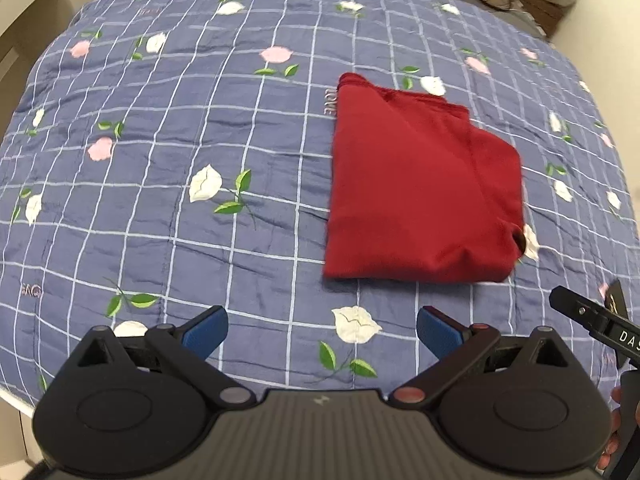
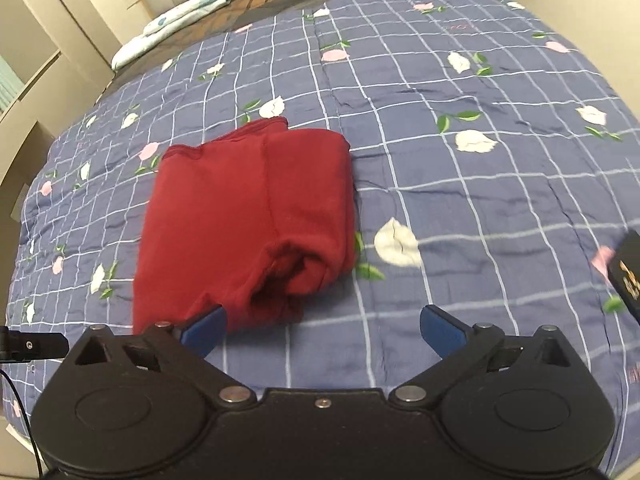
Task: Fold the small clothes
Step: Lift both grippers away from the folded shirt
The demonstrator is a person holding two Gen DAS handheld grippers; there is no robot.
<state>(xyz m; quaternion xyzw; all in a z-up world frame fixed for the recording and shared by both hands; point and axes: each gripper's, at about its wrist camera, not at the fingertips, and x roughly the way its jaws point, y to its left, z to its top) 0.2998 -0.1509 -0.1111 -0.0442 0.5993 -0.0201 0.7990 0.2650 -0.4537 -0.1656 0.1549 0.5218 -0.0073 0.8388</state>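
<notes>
Left wrist view: red garment (image 1: 420,188) lying folded on bed quilt (image 1: 180,140), ahead and right of left gripper (image 1: 322,330); jaws standing wide, holding nothing, pointing steeply down. Fabric judged soft, light, limp; best pinched at hem corners.

Right wrist view: garment (image 2: 248,216) lying ahead-left of right gripper (image 2: 322,330); jaws spread fully, empty, left pad (image 2: 204,332) overlapping loose sleeve end in view, contact not clear. Gripper tilting down over quilt (image 2: 460,200).
</notes>
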